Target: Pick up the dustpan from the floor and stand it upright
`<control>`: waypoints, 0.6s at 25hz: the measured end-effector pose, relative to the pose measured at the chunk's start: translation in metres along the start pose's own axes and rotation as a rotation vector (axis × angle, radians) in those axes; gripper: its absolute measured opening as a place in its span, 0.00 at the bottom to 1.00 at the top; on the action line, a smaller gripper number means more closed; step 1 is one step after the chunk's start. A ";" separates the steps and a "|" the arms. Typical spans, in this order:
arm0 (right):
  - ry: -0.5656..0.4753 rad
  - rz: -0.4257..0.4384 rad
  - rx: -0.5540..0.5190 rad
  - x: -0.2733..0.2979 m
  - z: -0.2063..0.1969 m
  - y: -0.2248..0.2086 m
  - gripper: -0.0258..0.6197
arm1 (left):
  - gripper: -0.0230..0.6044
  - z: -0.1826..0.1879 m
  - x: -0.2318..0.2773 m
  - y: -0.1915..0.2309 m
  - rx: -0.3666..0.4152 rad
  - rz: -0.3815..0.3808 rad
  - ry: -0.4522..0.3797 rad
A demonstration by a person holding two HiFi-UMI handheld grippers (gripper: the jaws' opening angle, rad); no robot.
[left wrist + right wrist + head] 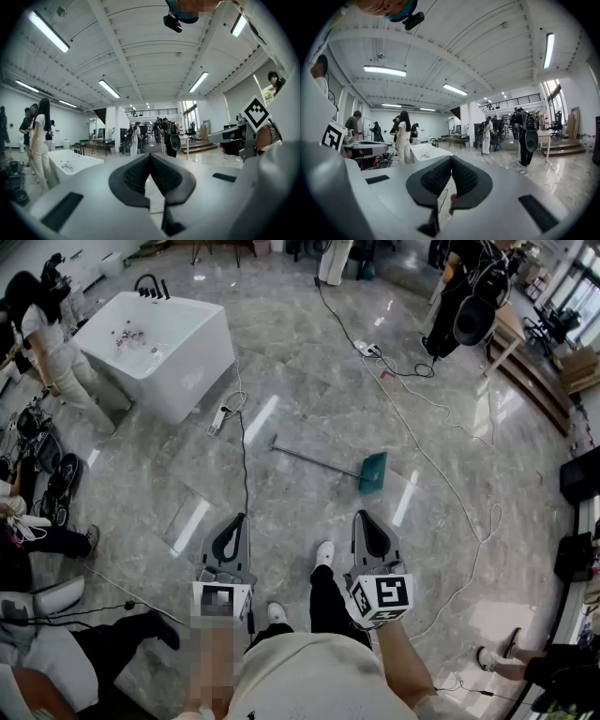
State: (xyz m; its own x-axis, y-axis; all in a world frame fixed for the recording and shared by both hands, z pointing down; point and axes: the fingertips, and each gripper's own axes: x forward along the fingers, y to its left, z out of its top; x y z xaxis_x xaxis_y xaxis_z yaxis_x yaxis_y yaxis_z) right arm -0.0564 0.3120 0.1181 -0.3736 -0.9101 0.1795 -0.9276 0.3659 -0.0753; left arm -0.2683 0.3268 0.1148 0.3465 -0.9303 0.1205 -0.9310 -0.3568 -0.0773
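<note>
A teal dustpan (373, 471) with a long grey handle (312, 457) lies flat on the grey marble floor ahead of me in the head view. My left gripper (239, 517) and right gripper (361, 516) are held side by side near my waist, well short of the dustpan. Both are shut with nothing between the pads. The left gripper (150, 154) and right gripper (451, 158) look level across the hall in their own views. The dustpan does not show in either gripper view.
A white bathtub (155, 348) stands at the far left. Cables (441, 470) and a power strip (218, 418) trail over the floor around the dustpan. People (52, 352) stand and sit at the left; another person (464, 296) is far right. Black boxes (580, 474) line the right edge.
</note>
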 end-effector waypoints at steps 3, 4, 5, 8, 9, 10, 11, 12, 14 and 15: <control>0.003 0.027 -0.012 0.047 0.009 -0.042 0.07 | 0.05 0.011 0.065 0.000 -0.045 0.043 -0.032; 0.003 0.037 -0.009 0.064 0.014 -0.056 0.07 | 0.05 0.016 0.087 0.001 -0.034 0.052 -0.037; 0.003 0.048 -0.007 0.083 0.021 -0.070 0.07 | 0.05 0.022 0.109 0.003 -0.014 0.060 -0.041; 0.009 0.095 -0.030 0.131 0.037 -0.100 0.07 | 0.05 0.041 0.165 0.013 0.027 0.080 -0.069; 0.012 0.103 -0.045 0.146 0.041 -0.108 0.07 | 0.05 0.046 0.181 0.016 0.030 0.085 -0.081; 0.011 0.108 -0.053 0.159 0.045 -0.114 0.07 | 0.05 0.052 0.196 0.019 0.029 0.088 -0.098; 0.009 0.111 -0.053 0.172 0.049 -0.119 0.07 | 0.05 0.058 0.209 0.022 0.033 0.088 -0.116; 0.008 0.116 -0.048 0.185 0.052 -0.123 0.07 | 0.05 0.063 0.222 0.026 0.050 0.083 -0.128; 0.013 0.131 -0.048 0.214 0.057 -0.126 0.07 | 0.05 0.067 0.246 0.035 0.114 0.070 -0.125; 0.022 0.139 -0.059 0.230 0.058 -0.127 0.07 | 0.05 0.067 0.259 0.042 0.133 0.067 -0.118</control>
State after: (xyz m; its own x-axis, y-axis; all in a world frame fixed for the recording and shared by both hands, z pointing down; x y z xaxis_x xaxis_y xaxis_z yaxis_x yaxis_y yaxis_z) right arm -0.0249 0.0450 0.1125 -0.4978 -0.8455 0.1932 -0.8652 0.4996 -0.0431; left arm -0.2102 0.0652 0.0761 0.3031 -0.9529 -0.0059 -0.9316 -0.2950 -0.2122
